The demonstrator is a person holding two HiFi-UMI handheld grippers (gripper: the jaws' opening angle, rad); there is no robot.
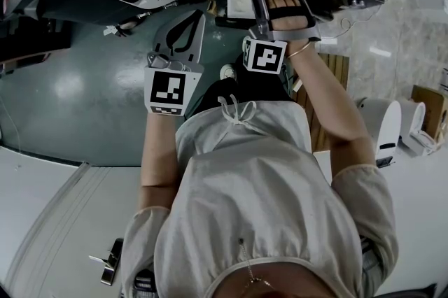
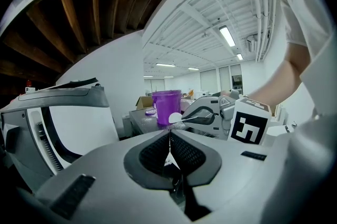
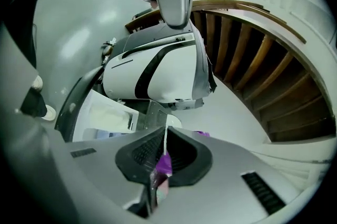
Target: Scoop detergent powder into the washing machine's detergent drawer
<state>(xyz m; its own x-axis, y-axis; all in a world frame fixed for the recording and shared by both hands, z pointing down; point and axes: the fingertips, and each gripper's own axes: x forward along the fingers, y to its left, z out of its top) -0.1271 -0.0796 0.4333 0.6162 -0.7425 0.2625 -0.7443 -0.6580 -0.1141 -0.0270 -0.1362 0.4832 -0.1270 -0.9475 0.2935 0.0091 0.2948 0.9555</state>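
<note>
Scoop [image 2: 174,118] — one, clamped in right gripper [image 3: 167,132] fingers [image 3: 150,150]; left gripper [image 2: 169,134] fingers [image 2: 155,153] together

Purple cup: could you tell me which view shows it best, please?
Left gripper view: the purple cup stands upright, nearly whole. The head view cuts it off at its top edge; the right gripper view shows only a purple sliver.

Left gripper [image 2: 169,136], right gripper [image 3: 166,136]: jaws together
</note>
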